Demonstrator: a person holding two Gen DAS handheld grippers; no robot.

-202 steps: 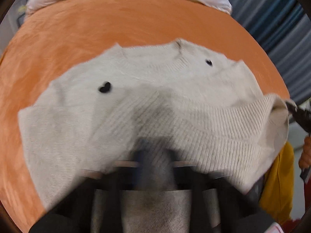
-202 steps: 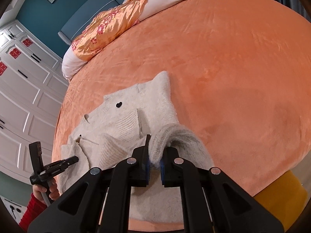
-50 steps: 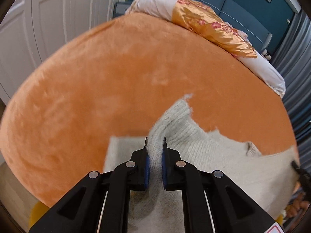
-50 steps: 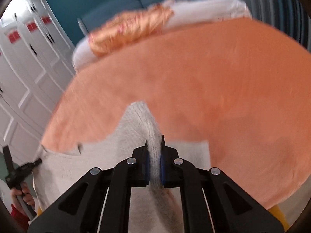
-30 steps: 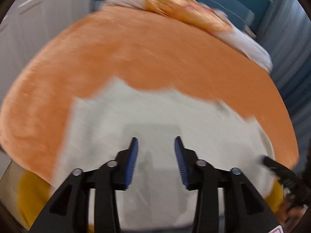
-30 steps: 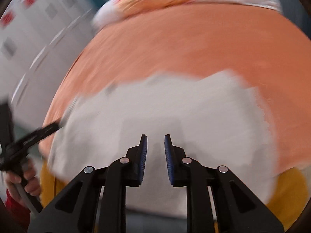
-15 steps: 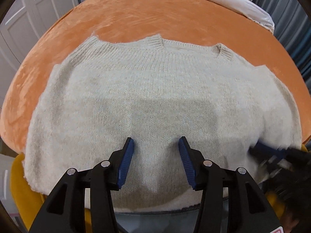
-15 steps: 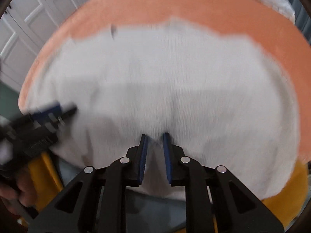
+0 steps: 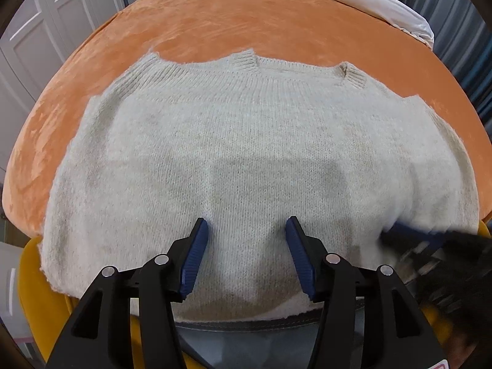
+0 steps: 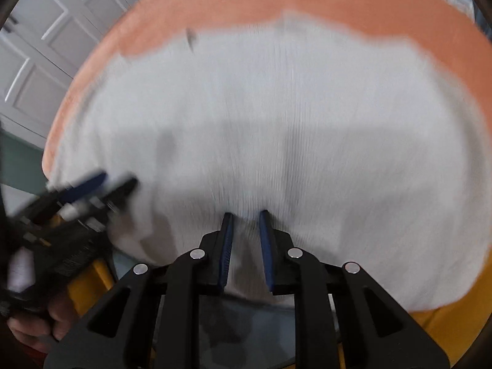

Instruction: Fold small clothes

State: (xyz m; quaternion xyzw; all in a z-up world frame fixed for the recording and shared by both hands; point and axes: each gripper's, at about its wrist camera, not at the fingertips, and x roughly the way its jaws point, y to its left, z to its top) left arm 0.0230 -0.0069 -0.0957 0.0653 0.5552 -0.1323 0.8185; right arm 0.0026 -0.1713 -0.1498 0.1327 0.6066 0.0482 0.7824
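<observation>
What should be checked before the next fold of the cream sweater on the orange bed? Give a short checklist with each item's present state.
1. Sweater spread flat on the bed cover, collar at the far edge: ok.
2. Sleeves tucked away, none sticking out: ok.
3. Left gripper free of the knit, jaws opening over the near hem: ok.
4. Right gripper pinching the hem: cannot tell, jaws narrow with knit between them, picture blurred.
5. Near hem fully on the bed: not ok, it hangs over the edge.
</observation>
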